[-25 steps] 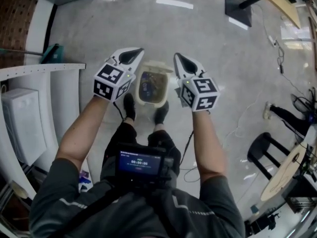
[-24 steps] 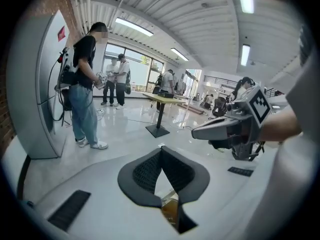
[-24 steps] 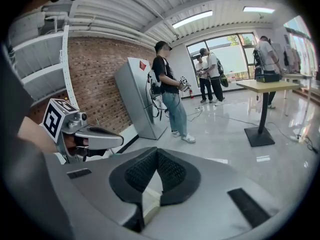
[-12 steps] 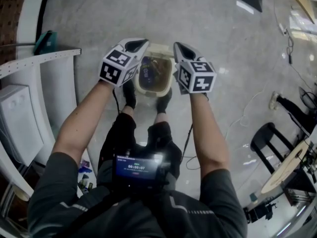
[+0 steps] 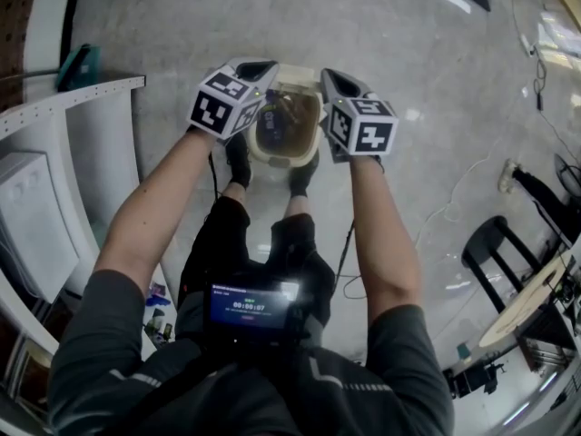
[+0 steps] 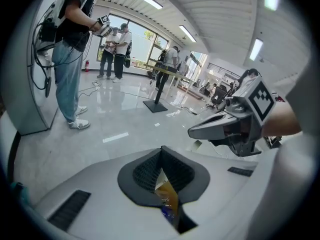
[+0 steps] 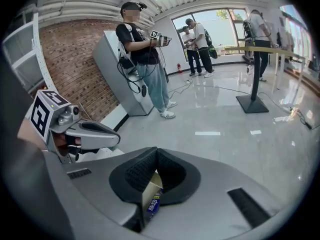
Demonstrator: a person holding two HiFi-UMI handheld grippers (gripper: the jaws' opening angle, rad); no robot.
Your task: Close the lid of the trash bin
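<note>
A cream trash bin (image 5: 289, 161) stands open on the floor in front of the person's shoes, with brownish trash inside. Its lid (image 5: 294, 71) stands up at the far rim. In the head view my left gripper (image 5: 260, 67) hovers over the bin's left rim and my right gripper (image 5: 328, 76) over its right rim. Both are shut with nothing between the jaws. The left gripper view shows its own jaws (image 6: 161, 150) meeting, with the right gripper (image 6: 222, 127) opposite. The right gripper view shows its jaws (image 7: 156, 152) meeting and the left gripper (image 7: 91, 132) opposite. Trash (image 7: 152, 204) shows through the slit below.
A white cabinet (image 5: 50, 180) stands close on the left. A black stool (image 5: 487, 254) and a round table (image 5: 531, 302) are at the right, with cables (image 5: 454, 198) on the floor. Other people (image 7: 142, 49) stand farther off. The person's shoes (image 5: 238, 163) touch the bin's near side.
Both grippers have moved down and inward, from either side above the bin to right over its rim. The view has drawn closer to the bin.
</note>
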